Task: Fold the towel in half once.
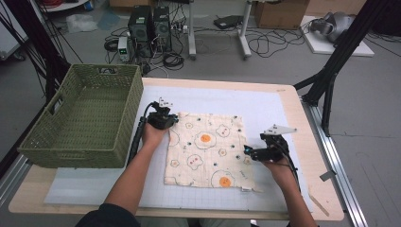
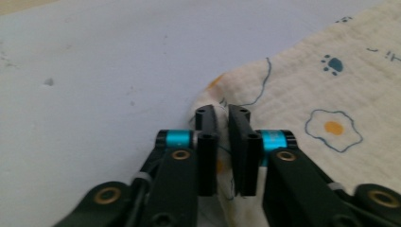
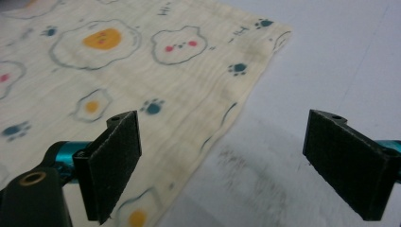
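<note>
A cream cloth (image 1: 208, 149) printed with fried eggs, bear faces and paw prints lies flat on the white mat. My left gripper (image 1: 171, 119) is at the cloth's far left corner. In the left gripper view its jaws (image 2: 223, 118) stand almost together, with the bunched corner of the cloth (image 2: 326, 94) pinched between them. My right gripper (image 1: 249, 152) is at the cloth's right edge, near the front, and points left. In the right gripper view it (image 3: 227, 156) is wide open, one pad (image 3: 116, 165) over the cloth (image 3: 142, 71) and the other over bare mat.
A green woven basket (image 1: 85, 116) stands on the table's left side, close to my left forearm. The white mat (image 1: 265, 104) covers most of the wooden tabletop (image 1: 312, 142). Computers and cables lie on the floor behind the table.
</note>
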`<move>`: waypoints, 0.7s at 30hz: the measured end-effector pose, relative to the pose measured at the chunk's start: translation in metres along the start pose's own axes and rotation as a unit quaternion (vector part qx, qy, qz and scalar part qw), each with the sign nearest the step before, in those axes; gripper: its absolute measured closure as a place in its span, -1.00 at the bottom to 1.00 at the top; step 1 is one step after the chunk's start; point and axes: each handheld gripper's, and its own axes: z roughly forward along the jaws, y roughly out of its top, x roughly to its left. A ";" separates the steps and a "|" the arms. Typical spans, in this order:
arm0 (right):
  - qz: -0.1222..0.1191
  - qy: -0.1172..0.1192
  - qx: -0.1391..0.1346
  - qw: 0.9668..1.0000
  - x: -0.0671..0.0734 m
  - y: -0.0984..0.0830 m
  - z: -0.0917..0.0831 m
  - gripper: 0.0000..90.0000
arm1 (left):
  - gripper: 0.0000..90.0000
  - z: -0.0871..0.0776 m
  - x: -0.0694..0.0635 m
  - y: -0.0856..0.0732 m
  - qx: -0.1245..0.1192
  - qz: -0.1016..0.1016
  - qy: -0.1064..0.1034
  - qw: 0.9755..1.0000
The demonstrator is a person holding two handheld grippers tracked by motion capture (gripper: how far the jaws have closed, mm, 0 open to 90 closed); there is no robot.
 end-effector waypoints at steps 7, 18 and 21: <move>0.007 0.001 0.038 0.999 -0.024 0.038 0.043 -0.47 | 0.90 -0.002 0.003 -0.001 -0.013 -0.043 -0.015 0.999; 0.030 -0.025 0.040 0.998 -0.035 0.051 0.088 0.12 | 0.90 -0.006 0.005 0.000 -0.020 -0.051 -0.024 0.998; 0.018 -0.026 0.048 0.998 -0.032 0.054 0.090 0.43 | 0.91 -0.007 0.005 0.001 -0.026 -0.054 -0.027 0.998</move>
